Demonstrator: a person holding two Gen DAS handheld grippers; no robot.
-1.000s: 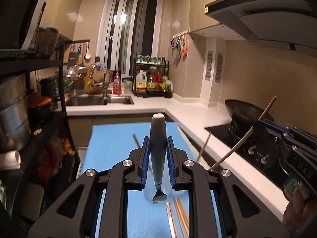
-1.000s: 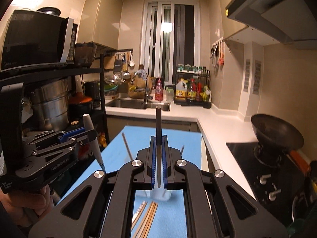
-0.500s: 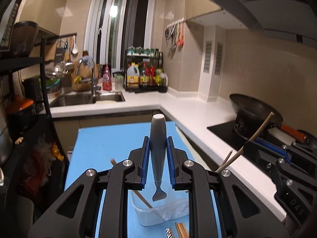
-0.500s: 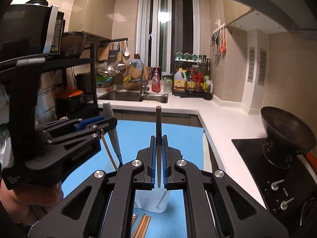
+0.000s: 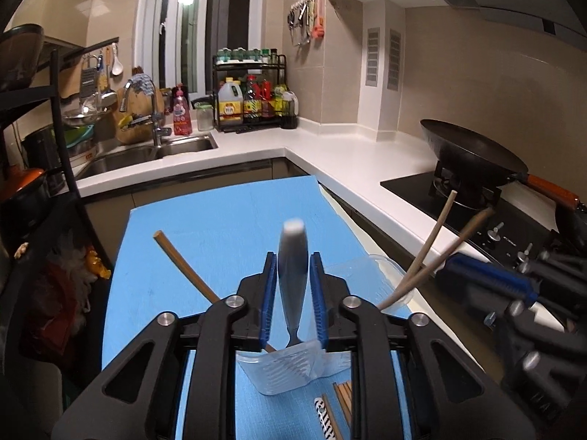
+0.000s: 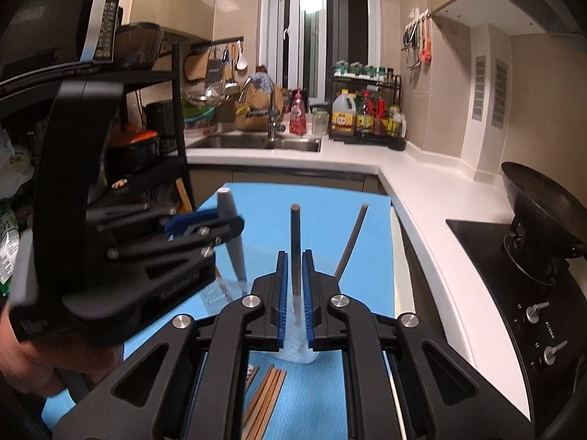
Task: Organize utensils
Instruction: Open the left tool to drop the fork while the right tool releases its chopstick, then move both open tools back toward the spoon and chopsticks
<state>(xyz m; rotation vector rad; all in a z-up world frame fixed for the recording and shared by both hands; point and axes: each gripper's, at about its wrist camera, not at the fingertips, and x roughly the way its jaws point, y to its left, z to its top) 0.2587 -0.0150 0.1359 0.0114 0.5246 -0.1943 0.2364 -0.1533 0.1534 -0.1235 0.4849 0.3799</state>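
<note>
My left gripper (image 5: pixel 292 289) is shut on a grey-handled utensil (image 5: pixel 292 267), held upright with its lower end dipping into a clear plastic cup (image 5: pixel 293 370) on the blue mat (image 5: pixel 227 220). My right gripper (image 6: pixel 292 278) is shut on a dark chopstick (image 6: pixel 295 242), held upright over the same cup (image 6: pixel 297 344). In the left wrist view the right gripper (image 5: pixel 488 275) holds that chopstick (image 5: pixel 433 242) at the cup's right rim. A brown chopstick (image 5: pixel 183 264) and a dark one (image 6: pixel 350 242) lean in the cup. Loose chopsticks (image 6: pixel 266 399) lie on the mat in front.
A white counter (image 6: pixel 433 198) runs along the right with a black hob (image 6: pixel 513 275) and a wok (image 5: pixel 473 154). A sink (image 5: pixel 146 150) and bottle rack (image 5: pixel 253 102) stand at the back. A black shelf rack (image 6: pixel 146 139) stands at the left.
Both grippers have tilted down and come closer to the cup. The grey utensil's end has gone down into the cup, and the right gripper's chopstick now stands at the cup's rim.
</note>
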